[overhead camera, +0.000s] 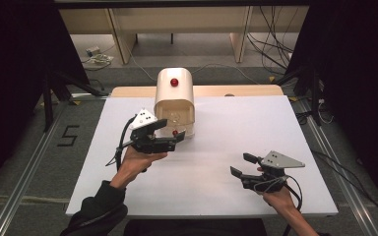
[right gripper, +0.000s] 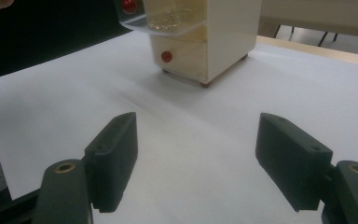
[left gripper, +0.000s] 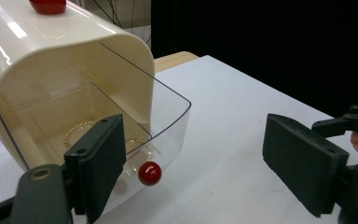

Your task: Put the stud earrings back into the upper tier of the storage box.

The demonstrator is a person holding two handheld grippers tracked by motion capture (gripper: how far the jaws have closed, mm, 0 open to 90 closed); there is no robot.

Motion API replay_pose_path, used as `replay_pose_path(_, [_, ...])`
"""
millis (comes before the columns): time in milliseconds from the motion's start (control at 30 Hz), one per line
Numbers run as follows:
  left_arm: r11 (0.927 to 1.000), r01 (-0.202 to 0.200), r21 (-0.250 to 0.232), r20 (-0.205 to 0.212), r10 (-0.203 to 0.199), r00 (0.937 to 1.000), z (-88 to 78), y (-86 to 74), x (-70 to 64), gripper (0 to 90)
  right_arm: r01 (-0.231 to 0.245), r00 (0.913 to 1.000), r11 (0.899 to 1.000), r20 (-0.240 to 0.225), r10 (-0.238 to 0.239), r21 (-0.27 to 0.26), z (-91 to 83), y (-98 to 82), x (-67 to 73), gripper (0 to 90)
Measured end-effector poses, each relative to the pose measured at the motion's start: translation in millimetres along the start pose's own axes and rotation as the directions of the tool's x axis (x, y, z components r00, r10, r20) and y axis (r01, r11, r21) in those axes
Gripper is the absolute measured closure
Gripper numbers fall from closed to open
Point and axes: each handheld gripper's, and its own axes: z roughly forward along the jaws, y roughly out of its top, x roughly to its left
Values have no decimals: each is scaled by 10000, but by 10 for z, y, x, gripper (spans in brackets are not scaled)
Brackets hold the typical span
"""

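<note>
A cream, round-topped box [overhead camera: 174, 93] stands near the far middle of the white table [overhead camera: 216, 162], a red knob [overhead camera: 174, 82] on its top. Its clear plastic drawer [left gripper: 170, 119] is pulled partway out toward the person, with a red round knob [left gripper: 149, 173] on its front and a thin gold chain [left gripper: 77, 130] lying inside. Below it sits a closed cream drawer with its own red knob [right gripper: 167, 57]. The left gripper [overhead camera: 170, 135] is just in front of the clear drawer, jaws wide apart, holding nothing; one jaw is close beside the drawer's knob. The right gripper [overhead camera: 241, 164] hovers over bare table well apart from the box, jaws wide open and empty.
</note>
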Motion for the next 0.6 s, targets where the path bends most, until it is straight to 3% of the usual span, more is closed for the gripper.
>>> replay_pose_path(600, [9999, -38, 163, 230, 35, 9997, -35, -84, -13, 211, -10, 10000, 10000, -4, 10, 3, 0, -1, -7, 303])
